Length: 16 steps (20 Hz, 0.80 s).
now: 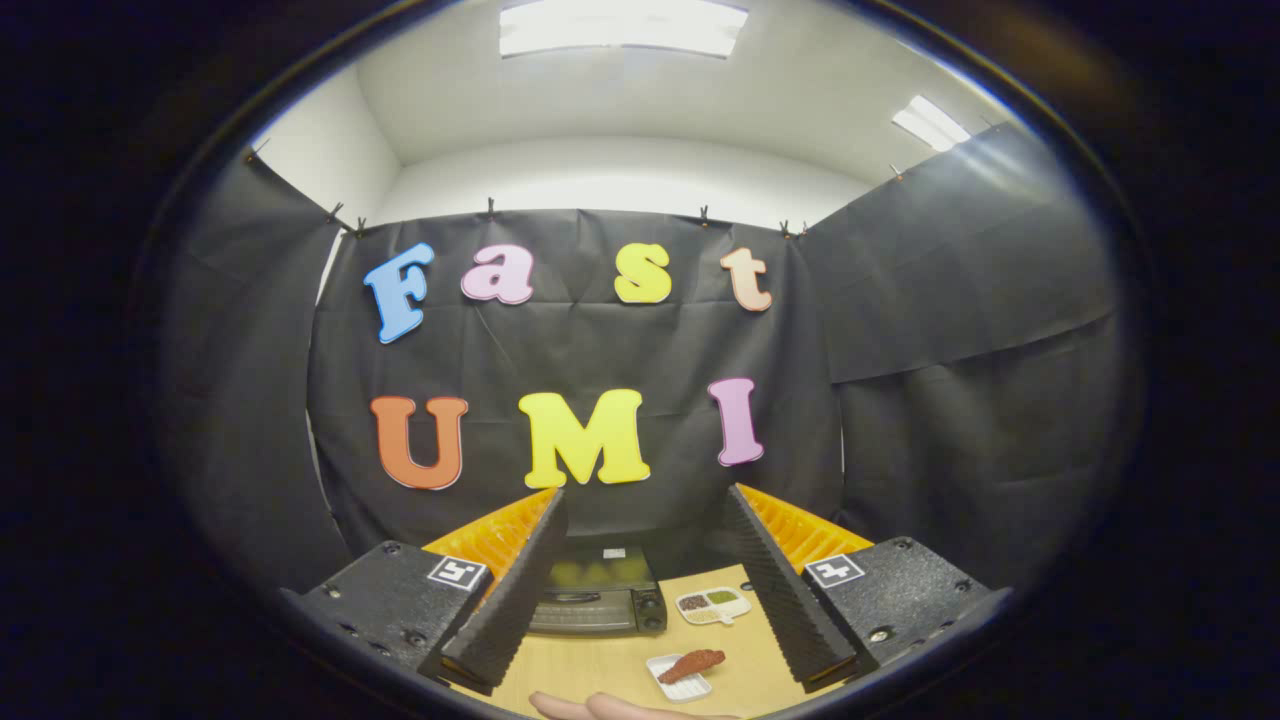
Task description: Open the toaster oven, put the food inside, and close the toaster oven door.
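Observation:
A black toaster oven point(597, 598) stands on the wooden table point(590, 670) beyond the fingers, against the booth's back wall, with its door shut. In front of it and to its right lies a reddish-brown piece of food point(692, 664) on a small white ribbed tray point(679, 680). My gripper point(645, 505) is held high above the table, open wide, with nothing between its fingers. The oven shows through the gap between the fingers, nearer the left one.
A small white divided dish point(713, 604) with green and brown fillings sits right of the oven. Part of a person's hand point(615, 708) rests at the table's near edge. Black cloth walls close in the back and both sides.

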Each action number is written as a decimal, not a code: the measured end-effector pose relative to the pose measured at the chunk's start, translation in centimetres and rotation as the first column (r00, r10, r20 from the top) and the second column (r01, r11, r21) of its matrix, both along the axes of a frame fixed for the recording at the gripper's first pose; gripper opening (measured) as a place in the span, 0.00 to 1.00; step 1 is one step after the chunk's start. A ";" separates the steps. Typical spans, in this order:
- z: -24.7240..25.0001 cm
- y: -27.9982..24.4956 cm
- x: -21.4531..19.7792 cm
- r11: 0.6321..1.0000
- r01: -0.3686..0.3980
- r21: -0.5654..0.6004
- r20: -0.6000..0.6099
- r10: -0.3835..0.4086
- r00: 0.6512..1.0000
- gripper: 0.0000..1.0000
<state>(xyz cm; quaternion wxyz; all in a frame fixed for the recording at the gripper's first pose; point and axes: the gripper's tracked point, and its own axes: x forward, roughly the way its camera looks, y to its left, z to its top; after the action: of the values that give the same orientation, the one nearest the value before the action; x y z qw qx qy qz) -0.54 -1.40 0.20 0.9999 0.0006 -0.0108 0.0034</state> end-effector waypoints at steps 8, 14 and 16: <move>-0.5 0.3 1.0 1.000 0.004 -0.019 0.013 -0.003 1.000 1.00; -6.9 3.6 7.9 0.998 -0.056 -0.032 -0.114 0.052 0.992 1.00; -9.8 4.8 10.9 0.997 -0.068 -0.035 -0.171 0.061 0.983 1.00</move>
<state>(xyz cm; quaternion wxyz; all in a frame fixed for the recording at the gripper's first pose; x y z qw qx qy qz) 10.36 3.36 -9.59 0.9964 -0.0193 0.0748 0.0359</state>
